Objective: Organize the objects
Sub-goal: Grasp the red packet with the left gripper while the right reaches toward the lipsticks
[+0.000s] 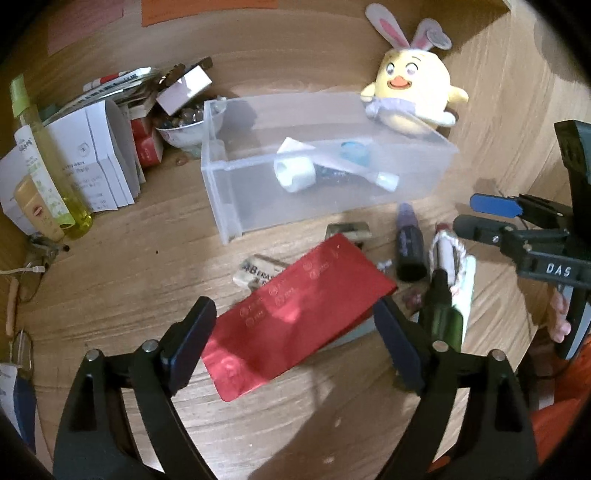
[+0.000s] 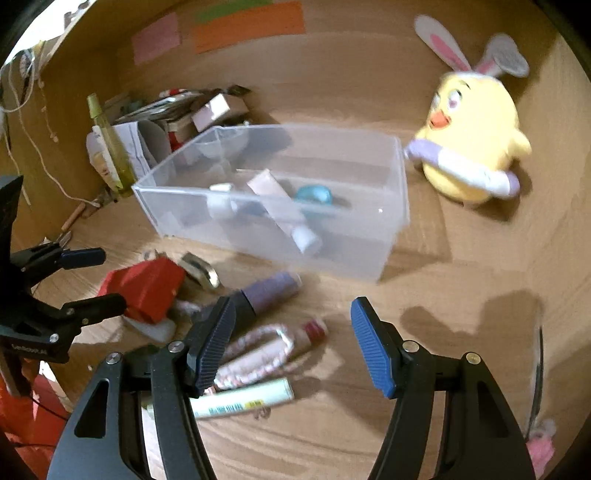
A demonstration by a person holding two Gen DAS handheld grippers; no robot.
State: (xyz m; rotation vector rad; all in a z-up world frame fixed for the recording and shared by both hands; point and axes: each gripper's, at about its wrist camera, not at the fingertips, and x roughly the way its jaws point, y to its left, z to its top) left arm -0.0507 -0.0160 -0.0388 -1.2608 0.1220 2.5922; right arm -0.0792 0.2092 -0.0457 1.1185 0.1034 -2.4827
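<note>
wooden desk (image 1: 129, 280): both jaws gape, gripping nothing; red packet (image 1: 295, 317) hides an eraser's (image 1: 255, 273) end.

This looks like a home, at a wooden desk (image 1: 147, 266) cluttered with personal things: a yellow plush chick with rabbit ears (image 1: 413, 96), cosmetic bottles (image 1: 51, 162) and small boxes (image 1: 107, 162) piled at one side, paper notes (image 2: 247, 26) stuck on the back panel, and a clear plastic bin (image 1: 258, 206) holding toiletries.
</note>
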